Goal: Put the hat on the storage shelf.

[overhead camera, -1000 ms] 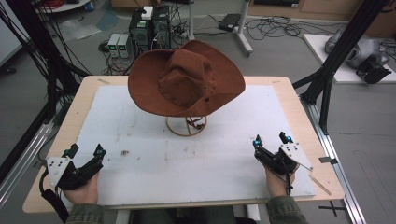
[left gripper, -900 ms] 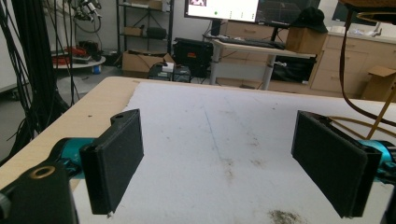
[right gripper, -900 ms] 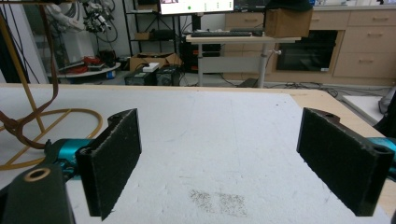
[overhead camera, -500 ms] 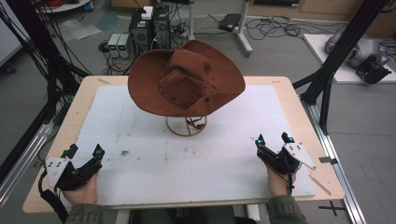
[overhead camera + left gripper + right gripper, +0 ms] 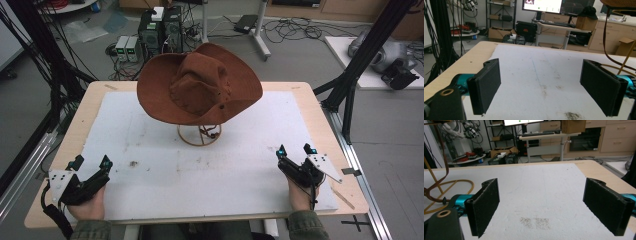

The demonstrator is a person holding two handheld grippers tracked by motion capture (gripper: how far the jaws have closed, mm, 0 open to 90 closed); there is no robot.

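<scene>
So you're basically at the start line here, and the job looks like getting that brown wide-brimmed suede cowboy hat (image 5: 200, 85) off its golden wire ring stand (image 5: 199, 136). My advice: don't go for it with just 1 side. The brim is floppy and wide, so I'd bring both tools forward together and pinch the brim edge on opposite sides, then lift straight up so the crown clears the stand without dragging it over. Watch the dark chin cord (image 5: 209, 131) dangling under the hat, it looks like it could snag on the wire.

Where things sit: the hat is well ahead of both tools, forward and to the right of your left gripper (image 5: 91, 163), forward and to the left of your right gripper (image 5: 296, 150). In the right gripper view the stand's ring (image 5: 449, 192) sits off to the left of the jaws.

Tool state: both grippers have their jaws spread wide, with nothing between the pads (image 5: 485, 85) but bare white foam mat (image 5: 235, 165). They grip nothing, and I can't tell if they rest on the mat at the near edge of the light wooden table (image 5: 320, 115) or float just above it.
</scene>
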